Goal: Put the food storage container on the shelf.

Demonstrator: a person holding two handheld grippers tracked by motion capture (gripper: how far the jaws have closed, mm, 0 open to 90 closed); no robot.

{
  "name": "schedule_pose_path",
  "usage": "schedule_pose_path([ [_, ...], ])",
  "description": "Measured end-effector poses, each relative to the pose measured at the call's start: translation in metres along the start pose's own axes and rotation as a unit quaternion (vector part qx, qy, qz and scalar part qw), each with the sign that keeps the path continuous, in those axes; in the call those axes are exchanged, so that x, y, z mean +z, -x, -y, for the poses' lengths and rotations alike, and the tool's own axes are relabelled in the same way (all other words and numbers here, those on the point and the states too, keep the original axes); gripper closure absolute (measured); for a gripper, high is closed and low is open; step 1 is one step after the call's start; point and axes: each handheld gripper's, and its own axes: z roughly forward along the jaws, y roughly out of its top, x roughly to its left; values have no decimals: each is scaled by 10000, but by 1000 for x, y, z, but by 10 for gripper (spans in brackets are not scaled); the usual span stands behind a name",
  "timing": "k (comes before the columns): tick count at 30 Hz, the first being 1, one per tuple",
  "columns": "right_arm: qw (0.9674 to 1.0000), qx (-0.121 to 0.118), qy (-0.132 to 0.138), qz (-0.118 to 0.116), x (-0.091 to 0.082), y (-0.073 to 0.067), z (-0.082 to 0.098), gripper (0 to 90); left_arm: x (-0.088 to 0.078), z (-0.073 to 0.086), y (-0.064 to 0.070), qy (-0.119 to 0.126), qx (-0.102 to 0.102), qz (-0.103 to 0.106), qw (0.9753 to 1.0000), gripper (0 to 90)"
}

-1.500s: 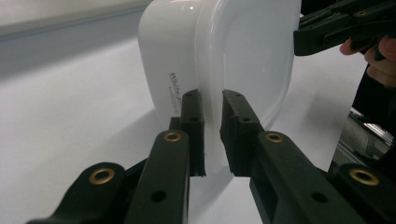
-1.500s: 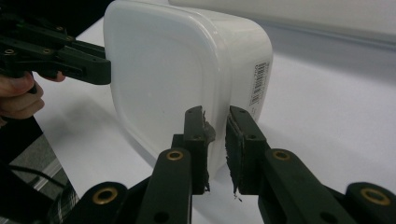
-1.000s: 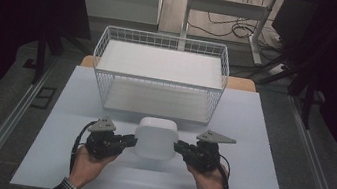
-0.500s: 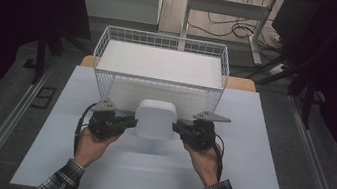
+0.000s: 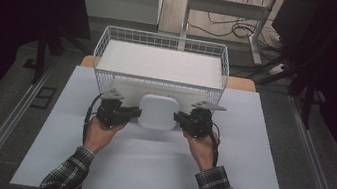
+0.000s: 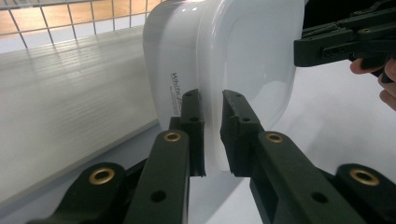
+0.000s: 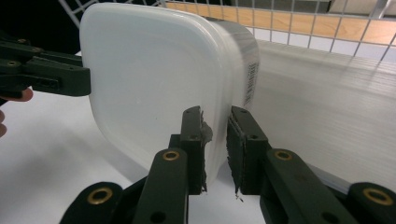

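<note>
High view: white lidded container (image 5: pixel 157 112) held off the white table (image 5: pixel 243 186) between left gripper (image 5: pixel 132 114) and right gripper (image 5: pixel 179 118), just in front of the wire basket (image 5: pixel 161 63); whether touching its front mesh, hard to tell. Plaid sleeves (image 5: pixel 62 180) at the bottom edge.

Left gripper view: jaws of left gripper (image 6: pixel 212 135) pinching the container's (image 6: pixel 243 51) rim, small print on its side wall, basket mesh (image 6: pixel 56 16) behind.

Right gripper view: right gripper (image 7: pixel 215 140) clamped on the opposite rim of the container (image 7: pixel 149 79), barcode label (image 7: pixel 251 84) on the wall.
</note>
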Motion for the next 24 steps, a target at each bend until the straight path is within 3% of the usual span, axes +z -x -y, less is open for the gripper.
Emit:
schedule_pose_path([
  [8, 9998, 61, -71, 151, 17, 7, 0, 759, 16, 2, -12, -20, -139, -95, 9999, 794],
  [13, 9998, 134, -5, 154, 20, 11, -3, 759, 21, 0, -17, 67, -362, -58, 9993, 790],
  [17, 9997, 48, -104, 200, 20, 10, -5, 759, 22, 1, -16, -17, -355, -87, 9993, 787],
  [24, 9998, 115, 13, 145, 23, 14, -6, 745, 24, 1, -21, 135, -384, -45, 9992, 772],
])
